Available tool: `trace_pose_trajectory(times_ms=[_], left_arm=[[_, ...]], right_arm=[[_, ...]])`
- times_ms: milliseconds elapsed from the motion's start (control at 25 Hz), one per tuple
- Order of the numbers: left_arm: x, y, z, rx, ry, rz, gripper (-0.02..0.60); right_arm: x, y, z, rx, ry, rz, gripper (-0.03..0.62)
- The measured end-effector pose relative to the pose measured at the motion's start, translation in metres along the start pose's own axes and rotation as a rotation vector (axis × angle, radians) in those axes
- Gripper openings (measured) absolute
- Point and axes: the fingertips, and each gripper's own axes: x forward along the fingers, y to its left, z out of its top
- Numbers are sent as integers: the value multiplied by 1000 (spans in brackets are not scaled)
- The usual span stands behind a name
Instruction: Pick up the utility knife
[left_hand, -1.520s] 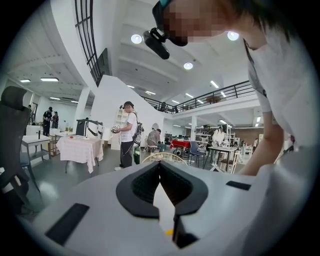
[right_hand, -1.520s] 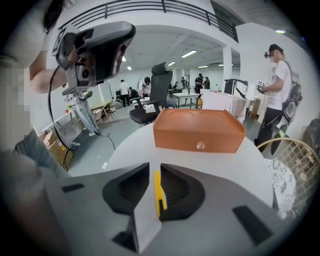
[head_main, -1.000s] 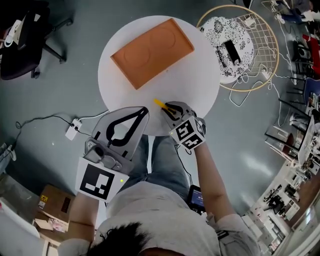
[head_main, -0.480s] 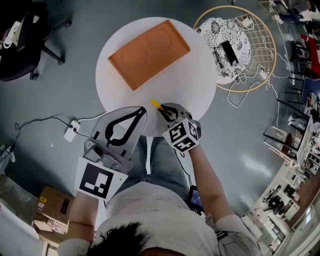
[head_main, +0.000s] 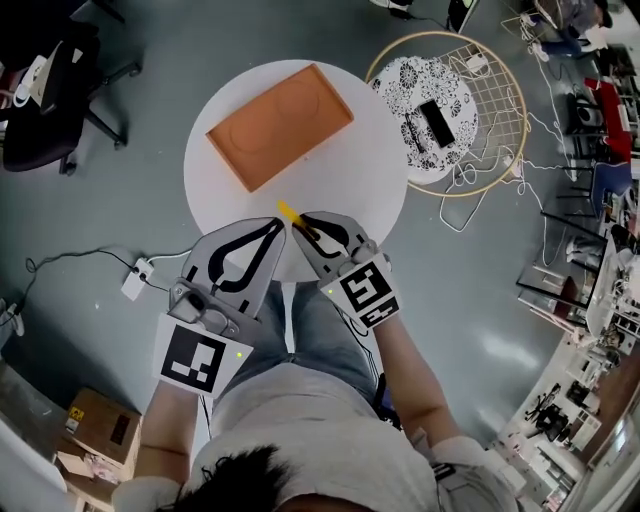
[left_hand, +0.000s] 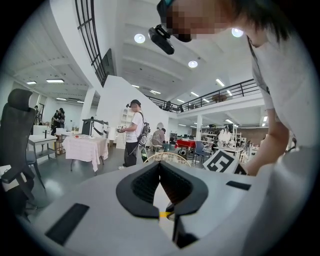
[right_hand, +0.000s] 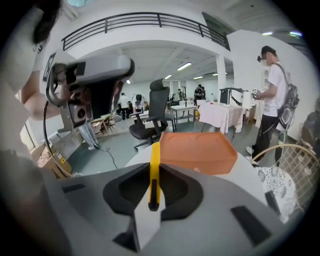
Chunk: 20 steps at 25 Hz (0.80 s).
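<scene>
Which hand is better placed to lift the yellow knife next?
Right. The right gripper has its fingers closed on the utility knife; the left gripper is shut on nothing, beside it.

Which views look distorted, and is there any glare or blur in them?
Head view: bending at the edges, sharp, even light on the table. Left gripper view: fisheye, black corners, bright ceiling lamps. Right gripper view: fisheye bends the railing; the utility knife is sharp.
</scene>
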Motion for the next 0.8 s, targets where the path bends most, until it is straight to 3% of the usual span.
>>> trace_pose_trajectory(times_ms=[440, 800], left_arm=[[5, -37, 46, 39, -85, 111, 11], [8, -62, 79, 87, -137, 213, 11]], right_arm=[[-100, 0, 99, -60, -308, 48, 64], [-179, 1, 148, -119, -502, 127, 64]])
